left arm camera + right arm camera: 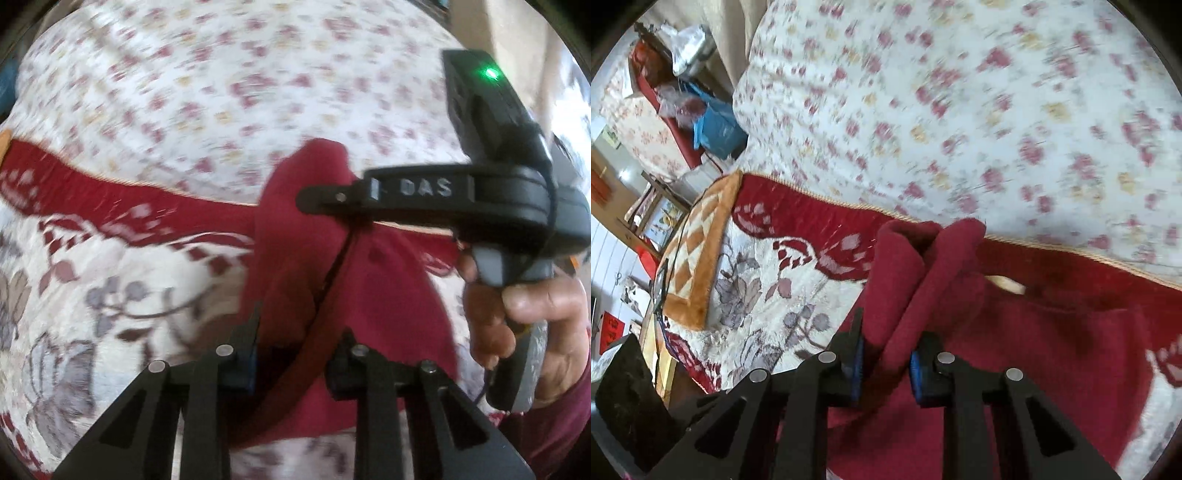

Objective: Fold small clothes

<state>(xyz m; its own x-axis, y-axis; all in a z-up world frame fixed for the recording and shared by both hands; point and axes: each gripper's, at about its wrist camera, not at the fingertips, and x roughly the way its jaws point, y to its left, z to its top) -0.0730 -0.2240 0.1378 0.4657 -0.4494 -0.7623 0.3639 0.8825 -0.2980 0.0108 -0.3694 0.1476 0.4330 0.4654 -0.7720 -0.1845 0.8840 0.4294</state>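
Dark red knit garment (pixel 1015 332) bunched over floral blanket (pixel 757 288) on bed. Right gripper (pixel 886 363) clenched on rolled edge rising straight ahead between jaws. Left gripper (pixel 291 354) clenched on adjacent fold; right gripper (pixel 424 195) just beyond, same edge. Both equally near.

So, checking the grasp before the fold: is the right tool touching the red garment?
Touching. The right wrist view shows the right tool with both blue pads pressed against a fold of the red garment.
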